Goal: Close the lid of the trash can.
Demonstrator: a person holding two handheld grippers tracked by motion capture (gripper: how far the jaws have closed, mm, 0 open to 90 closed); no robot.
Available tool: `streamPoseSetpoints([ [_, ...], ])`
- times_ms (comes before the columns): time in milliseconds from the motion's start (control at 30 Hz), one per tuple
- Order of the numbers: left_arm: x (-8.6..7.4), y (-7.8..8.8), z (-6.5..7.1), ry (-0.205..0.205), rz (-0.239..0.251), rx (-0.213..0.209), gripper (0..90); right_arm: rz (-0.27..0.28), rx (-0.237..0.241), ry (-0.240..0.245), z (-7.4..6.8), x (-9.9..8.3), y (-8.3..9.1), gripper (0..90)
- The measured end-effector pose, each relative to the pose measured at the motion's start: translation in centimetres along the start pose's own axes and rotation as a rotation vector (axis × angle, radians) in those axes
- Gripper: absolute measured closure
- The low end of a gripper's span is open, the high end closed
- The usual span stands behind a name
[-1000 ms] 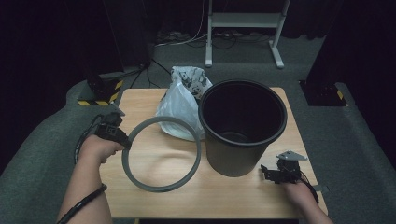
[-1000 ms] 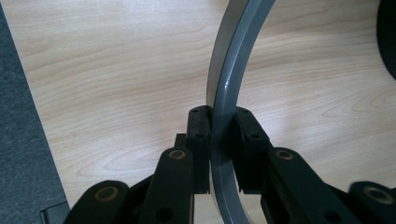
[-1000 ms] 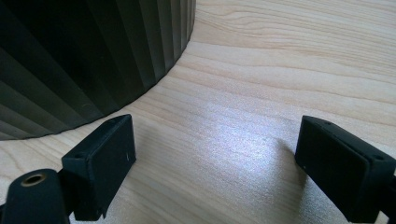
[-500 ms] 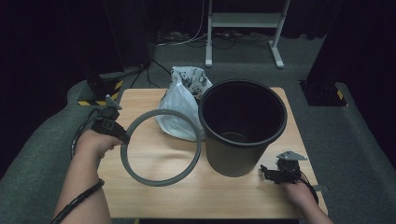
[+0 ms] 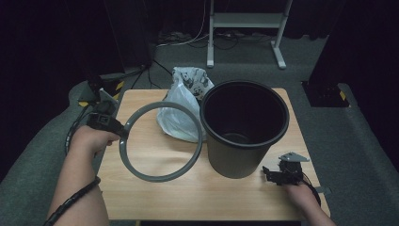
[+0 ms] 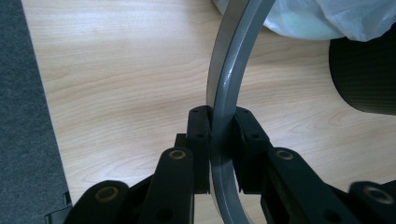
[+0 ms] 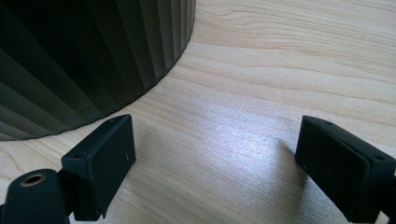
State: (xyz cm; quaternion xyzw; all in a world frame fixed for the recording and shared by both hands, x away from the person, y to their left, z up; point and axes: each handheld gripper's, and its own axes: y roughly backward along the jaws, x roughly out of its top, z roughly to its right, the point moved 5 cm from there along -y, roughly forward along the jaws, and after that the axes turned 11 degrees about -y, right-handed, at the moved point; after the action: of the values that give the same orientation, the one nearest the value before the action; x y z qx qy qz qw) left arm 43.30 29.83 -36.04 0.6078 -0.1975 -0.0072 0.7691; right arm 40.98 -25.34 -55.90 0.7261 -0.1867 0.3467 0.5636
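Pale wooden tabletop [image 5: 155,197] carries a ribbed black bin [image 5: 244,127]. Left tongs [image 6: 219,140] clamp the smooth grey ring [image 5: 160,141], held tilted above the wood beside a white plastic bag [image 5: 183,106]. Right tongs [image 7: 215,154] rest low near the bin, wide apart and empty.

The grey ring [image 6: 223,93] leaves the left gripper view at top and bottom, the black bin [image 5: 243,127] hides part of the plastic bag [image 5: 181,108].
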Motion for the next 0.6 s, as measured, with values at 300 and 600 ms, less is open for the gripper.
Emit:
streamPoseSetpoints([
  [300,0.0,1.9,-0.4,0.018,0.025,-0.001,78.1,0.003,0.0,0.004,0.0,0.0,0.0,11.9],
  [600,0.2,3.8,-0.6,0.028,0.058,0.007,78.2,0.001,0.001,-0.001,0.0,0.0,0.0,11.9],
])
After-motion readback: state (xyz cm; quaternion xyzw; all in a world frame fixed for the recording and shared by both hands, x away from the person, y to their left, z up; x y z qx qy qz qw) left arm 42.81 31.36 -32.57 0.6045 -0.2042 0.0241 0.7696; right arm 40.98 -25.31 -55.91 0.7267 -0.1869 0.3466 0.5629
